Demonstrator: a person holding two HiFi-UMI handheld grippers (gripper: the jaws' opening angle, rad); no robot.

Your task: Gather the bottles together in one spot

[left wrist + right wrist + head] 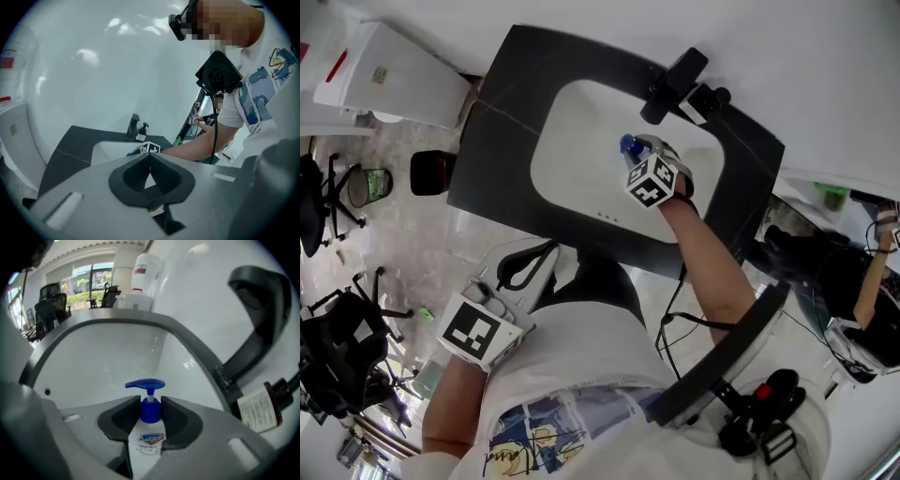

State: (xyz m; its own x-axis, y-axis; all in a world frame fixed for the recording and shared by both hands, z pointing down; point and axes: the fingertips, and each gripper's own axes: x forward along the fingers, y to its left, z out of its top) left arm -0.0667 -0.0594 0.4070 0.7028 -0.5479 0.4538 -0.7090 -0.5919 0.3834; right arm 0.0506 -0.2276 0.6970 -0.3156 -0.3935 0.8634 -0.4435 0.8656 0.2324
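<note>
Over the sink (pixel 572 159), right gripper (pixel 150 411) fingers clamp the pump bottle (pixel 149 442) neck; left gripper (pixel 150 176) fingers together

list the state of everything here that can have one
blue-pump bottle, gripped at the neck, over the basin
right gripper, shut on the blue-pump bottle
left gripper, shut, empty
dark pump bottle, standing on the counter beside the tap

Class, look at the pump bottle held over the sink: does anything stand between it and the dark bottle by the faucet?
Nothing visible does. The right gripper grips the pump bottle. Only the sink rim rises before the dark bottle, and the faucet stands close beside that spot.
</note>
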